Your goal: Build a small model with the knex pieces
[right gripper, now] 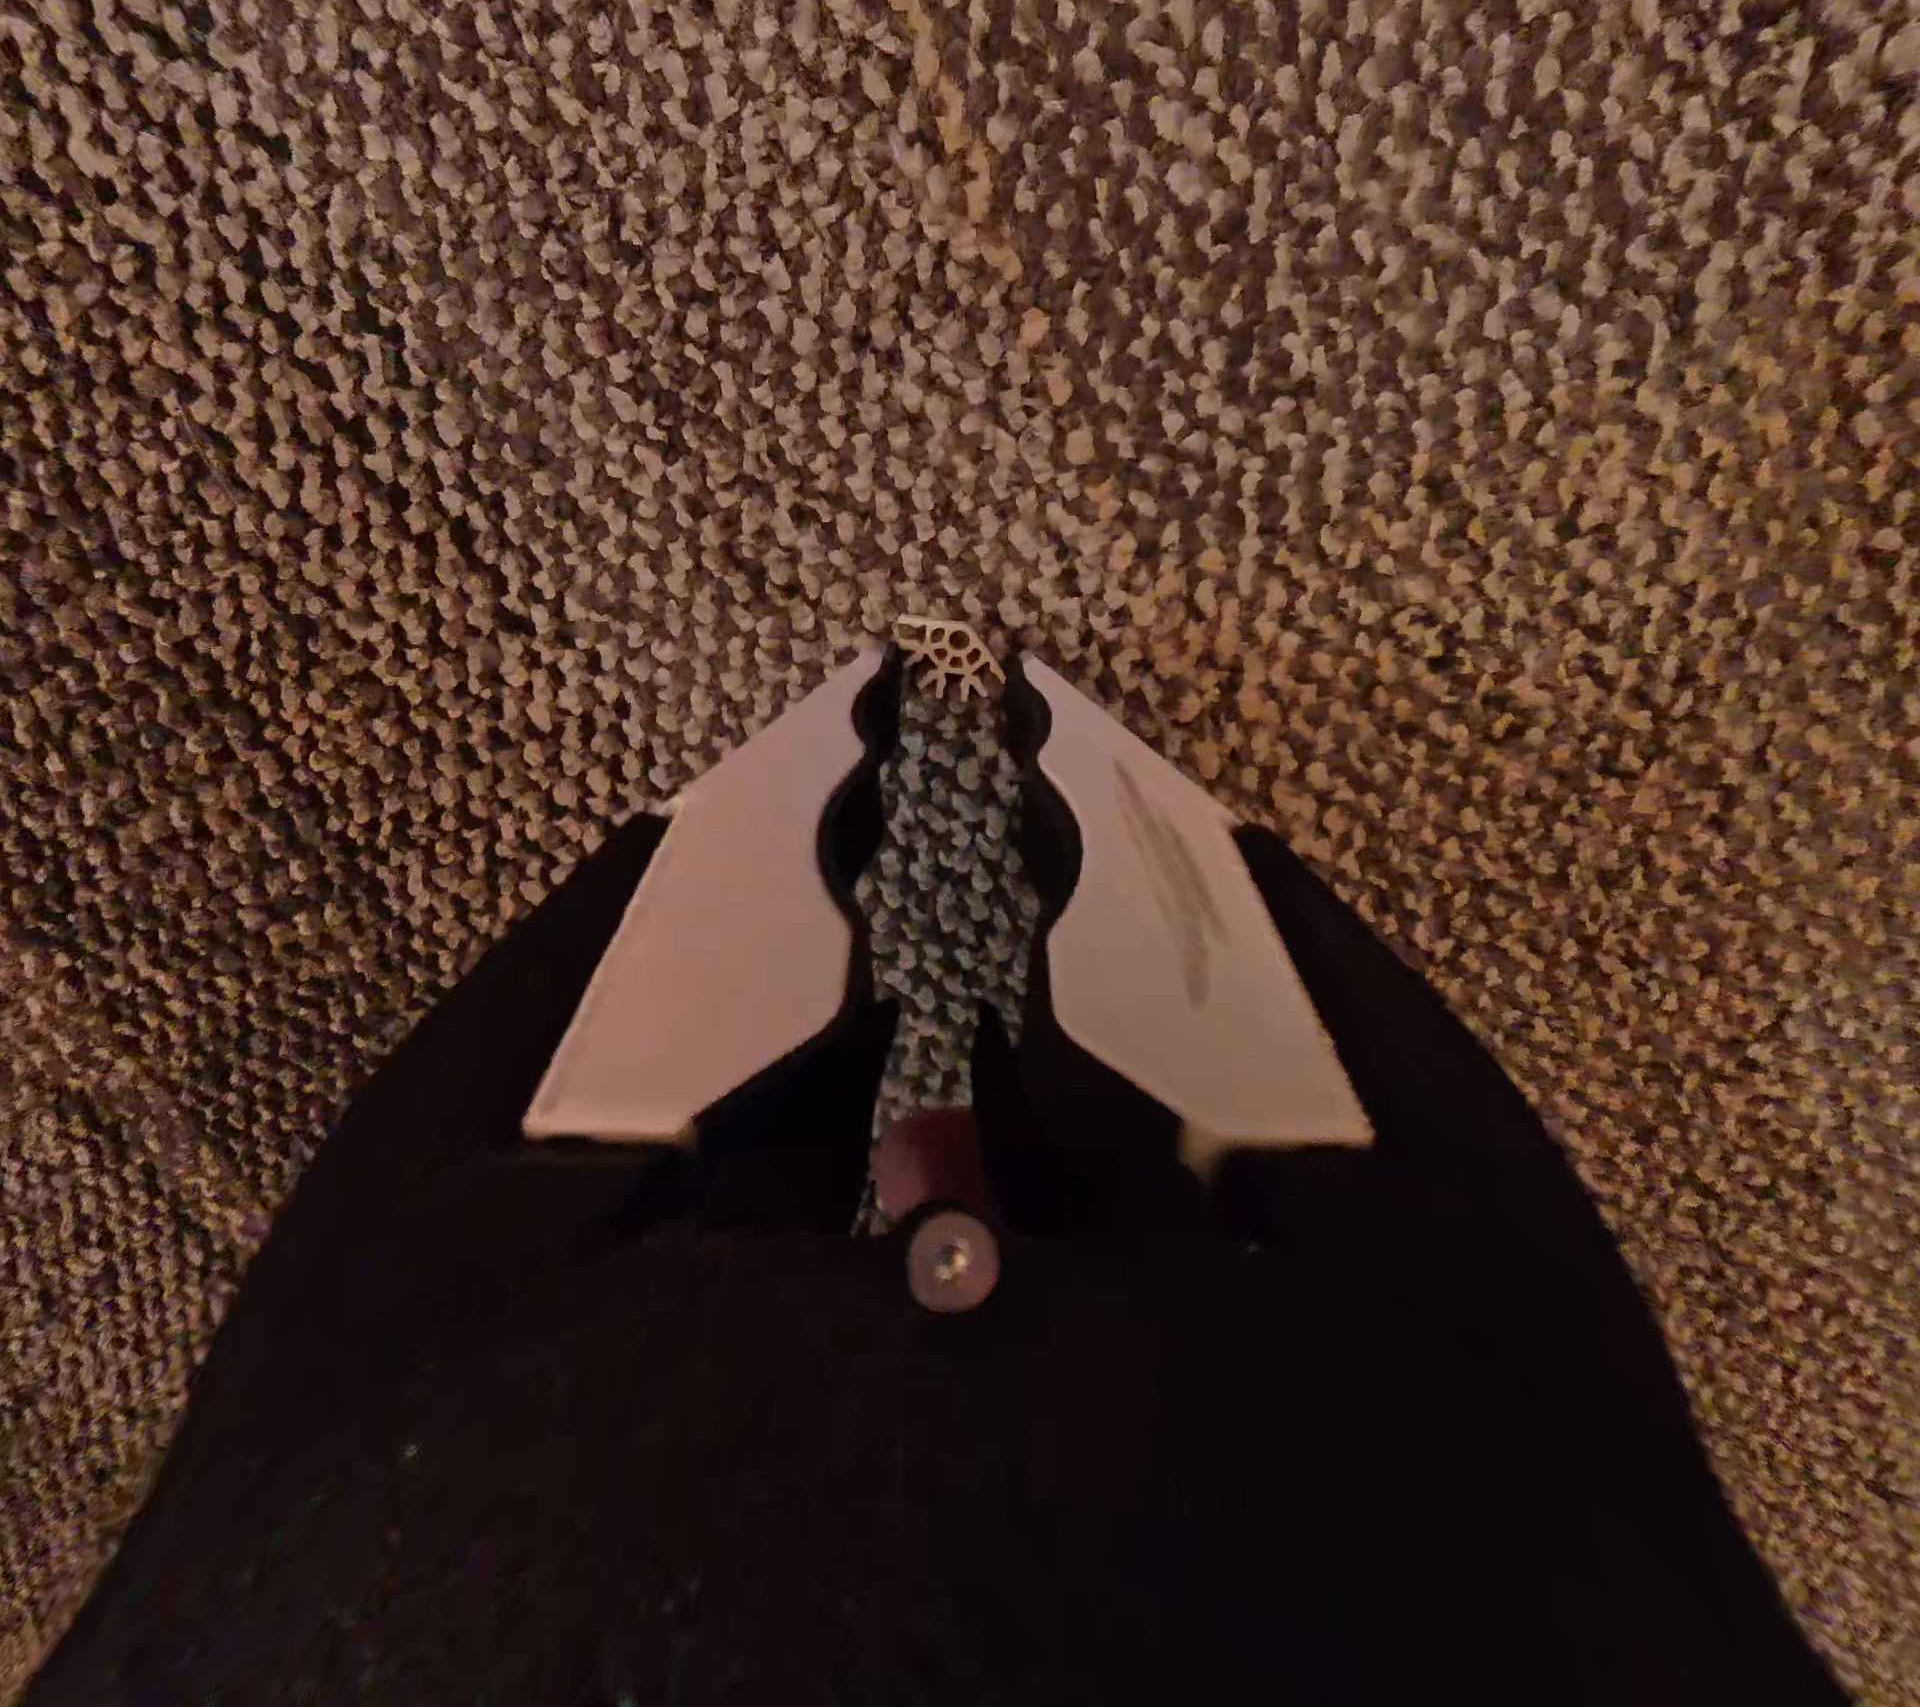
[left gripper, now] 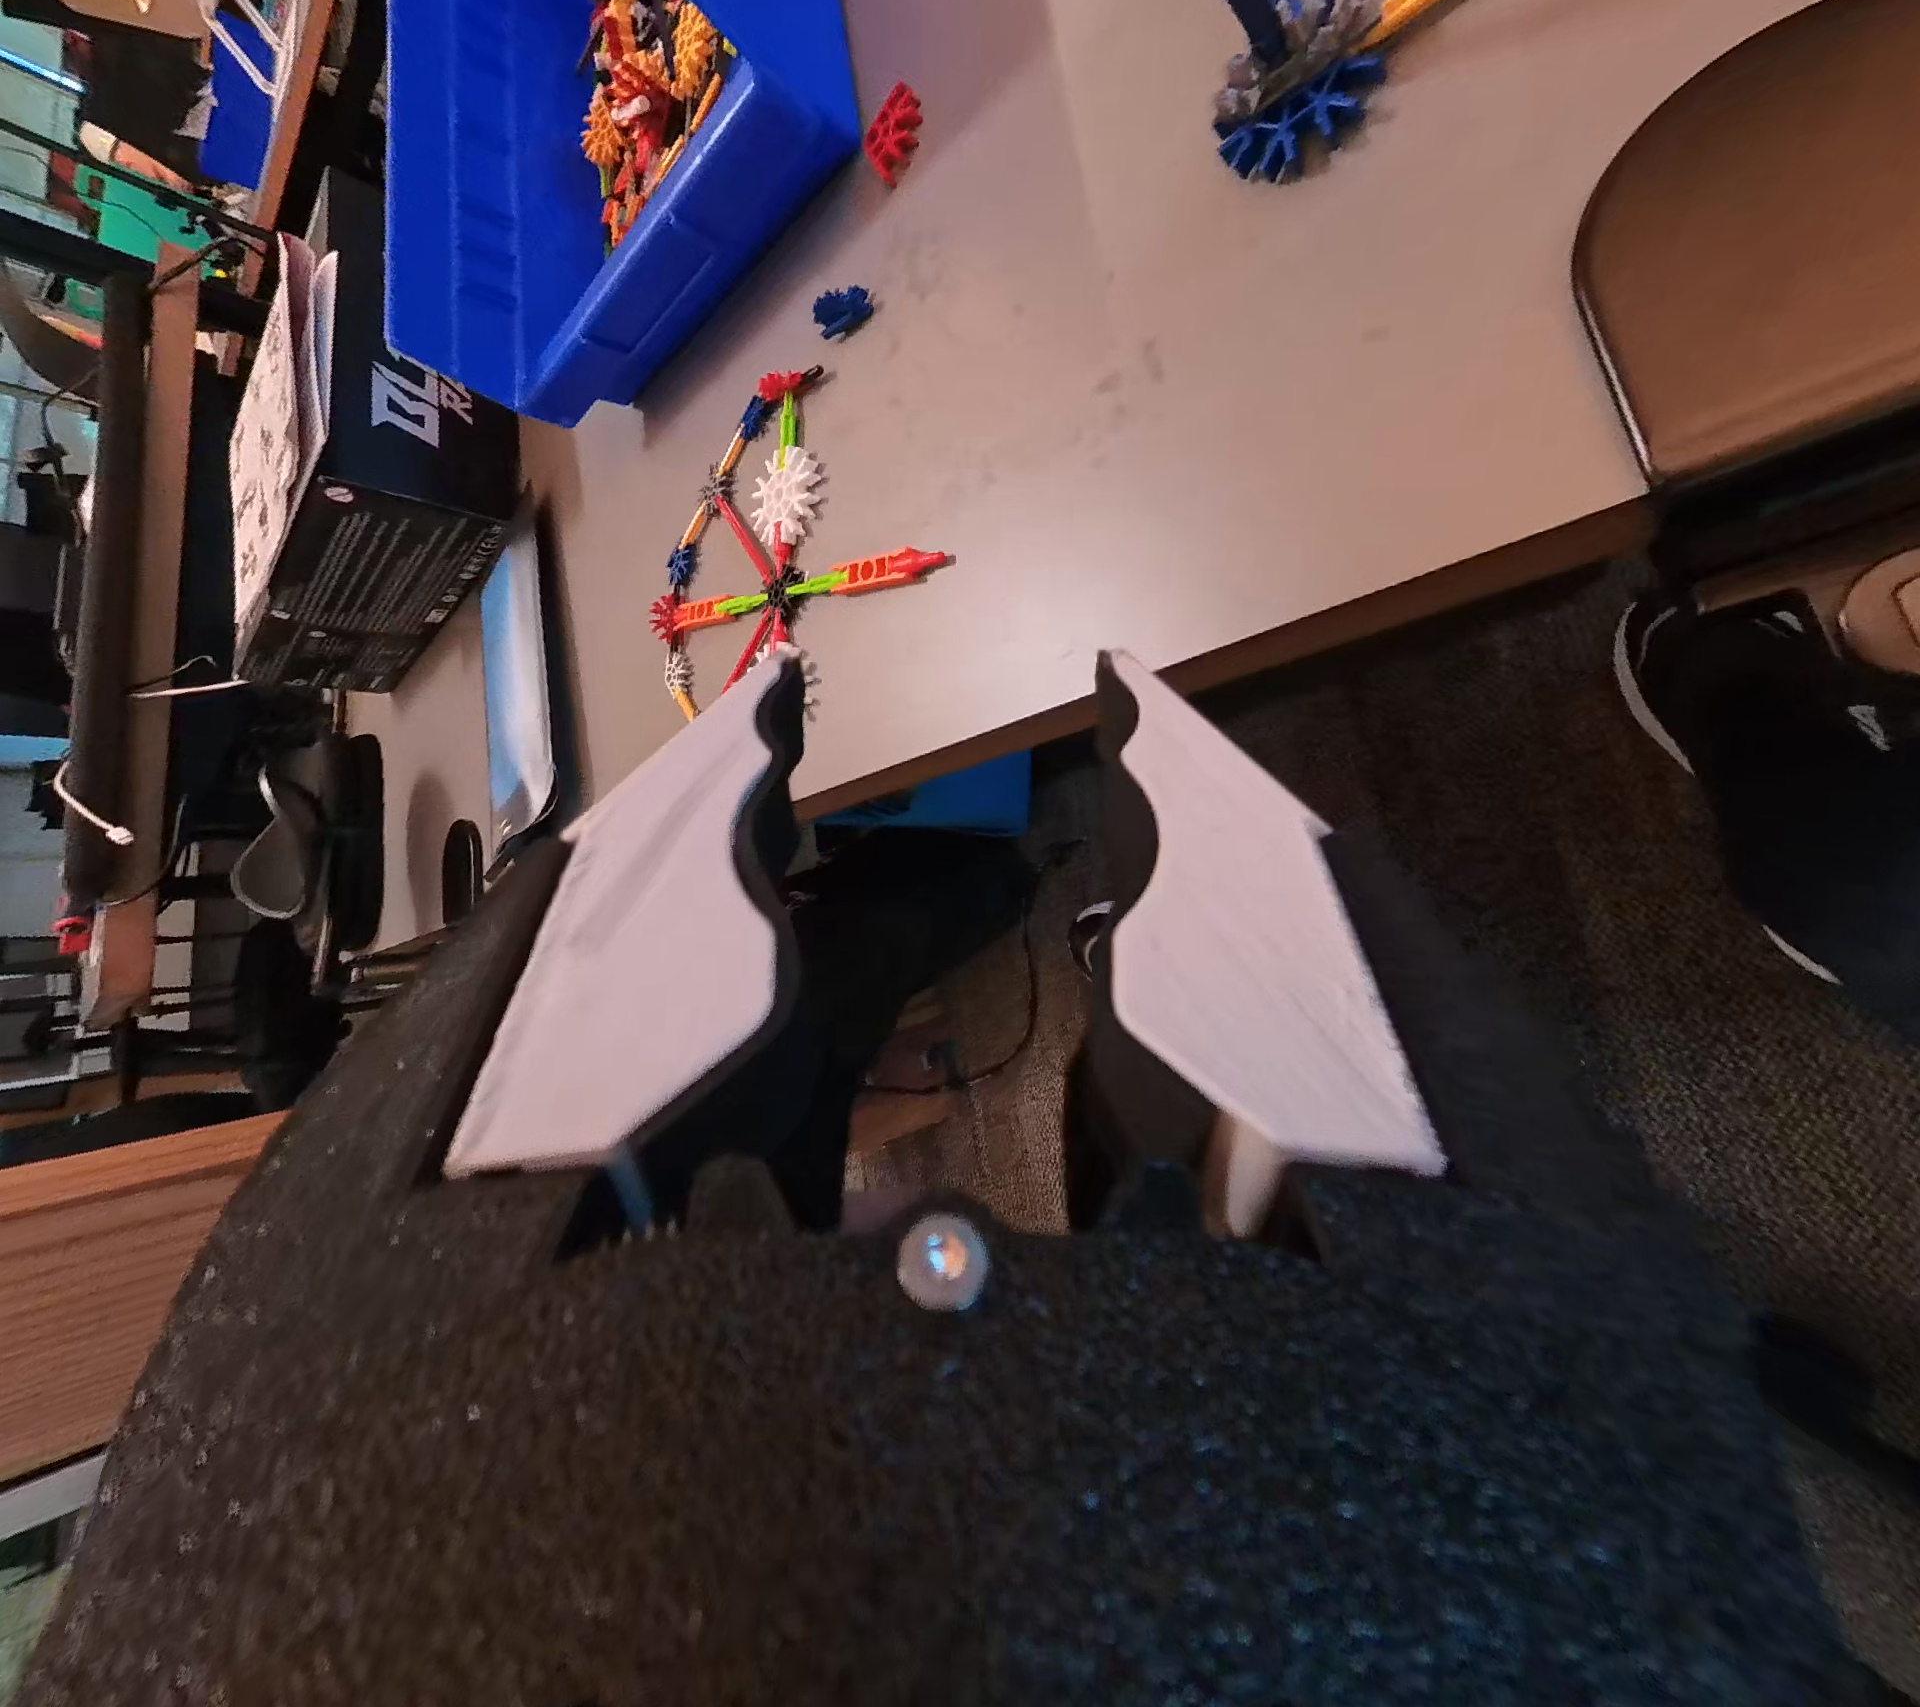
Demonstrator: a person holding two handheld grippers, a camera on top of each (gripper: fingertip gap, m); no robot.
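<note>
Carpet (right gripper: pixel 935 203) fills our right gripper's (right gripper: pixel 951 665) view, fingertips pinching a small white connector piece (right gripper: pixel 948 655); our left gripper (left gripper: pixel 951 681) hangs parted, empty, near the table (left gripper: pixel 1195 410) edge.

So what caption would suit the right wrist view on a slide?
Right gripper pinching a small pale connector piece at its fingertips, just above speckled carpet.

left gripper (left gripper: pixel 951 670) tilted sideways, jaws wide apart, holding nothing, right gripper (right gripper: pixel 951 655) pointing down, fingertips pinched nearly together
</note>
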